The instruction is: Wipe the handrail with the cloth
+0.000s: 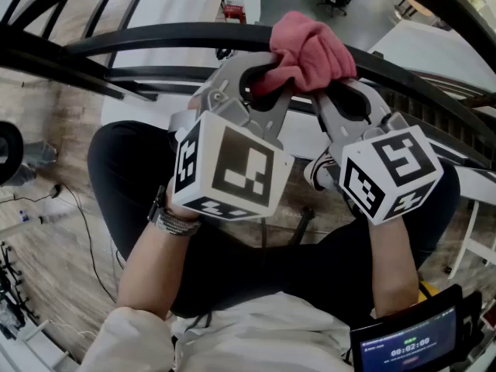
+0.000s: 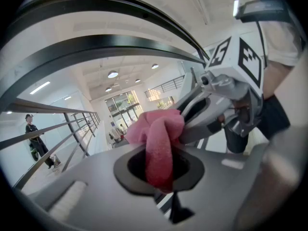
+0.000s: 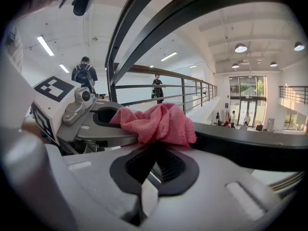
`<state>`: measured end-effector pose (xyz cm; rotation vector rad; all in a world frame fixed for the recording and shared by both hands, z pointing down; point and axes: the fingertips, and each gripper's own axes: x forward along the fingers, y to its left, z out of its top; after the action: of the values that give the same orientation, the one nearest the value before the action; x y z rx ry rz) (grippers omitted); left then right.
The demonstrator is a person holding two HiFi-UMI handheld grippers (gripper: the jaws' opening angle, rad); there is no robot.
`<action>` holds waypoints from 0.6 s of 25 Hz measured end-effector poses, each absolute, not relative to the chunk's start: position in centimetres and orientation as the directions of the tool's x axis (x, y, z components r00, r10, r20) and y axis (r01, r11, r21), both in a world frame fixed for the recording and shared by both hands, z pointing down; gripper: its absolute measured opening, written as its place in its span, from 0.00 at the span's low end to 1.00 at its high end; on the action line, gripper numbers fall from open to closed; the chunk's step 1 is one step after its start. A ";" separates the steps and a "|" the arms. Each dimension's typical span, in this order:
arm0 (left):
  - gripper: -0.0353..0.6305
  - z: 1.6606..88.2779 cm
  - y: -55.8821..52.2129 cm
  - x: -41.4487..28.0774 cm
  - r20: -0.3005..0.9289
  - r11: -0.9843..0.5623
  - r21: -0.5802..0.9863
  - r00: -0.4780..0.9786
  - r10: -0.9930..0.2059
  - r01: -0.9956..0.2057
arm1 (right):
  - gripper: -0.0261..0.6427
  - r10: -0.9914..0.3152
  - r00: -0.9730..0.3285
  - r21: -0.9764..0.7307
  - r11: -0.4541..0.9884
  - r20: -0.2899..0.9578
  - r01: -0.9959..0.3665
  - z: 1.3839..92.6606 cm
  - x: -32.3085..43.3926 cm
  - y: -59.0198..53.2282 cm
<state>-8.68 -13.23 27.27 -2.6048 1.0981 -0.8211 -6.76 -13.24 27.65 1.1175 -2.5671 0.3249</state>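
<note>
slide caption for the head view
Left tool and right tool grip one bunched pink cloth at the black handrail.

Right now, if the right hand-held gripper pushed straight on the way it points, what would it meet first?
The right hand-held gripper is shut on the pink cloth; past that, most likely the black handrail just behind it, though depth is unclear.

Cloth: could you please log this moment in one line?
left gripper: shut on cloth | right gripper: shut on cloth | cloth: bunched against handrail
</note>
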 end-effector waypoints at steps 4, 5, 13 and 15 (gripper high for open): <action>0.10 27.3 -13.3 -9.0 0.417 -0.700 -0.380 0.564 -0.713 -0.604 | 0.04 -0.664 -0.645 -0.079 0.671 0.379 -0.737 27.6 -7.0 -13.3; 0.10 27.3 -13.3 -9.1 0.417 -0.699 -0.381 0.562 -0.714 -0.605 | 0.04 -0.663 -0.645 -0.078 0.672 0.379 -0.737 27.6 -7.2 -13.3; 0.10 27.3 -13.4 -9.7 0.416 -0.693 -0.379 0.556 -0.720 -0.614 | 0.04 -0.661 -0.646 -0.079 0.673 0.382 -0.735 27.6 -7.7 -13.3; 0.10 27.3 -13.4 -9.9 0.416 -0.691 -0.378 0.554 -0.722 -0.616 | 0.04 -0.659 -0.648 -0.078 0.676 0.383 -0.733 27.6 -7.9 -13.3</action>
<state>-9.89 -13.42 27.34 -2.5986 1.1320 -0.8257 -7.92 -13.33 27.59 1.1015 -2.5677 0.3243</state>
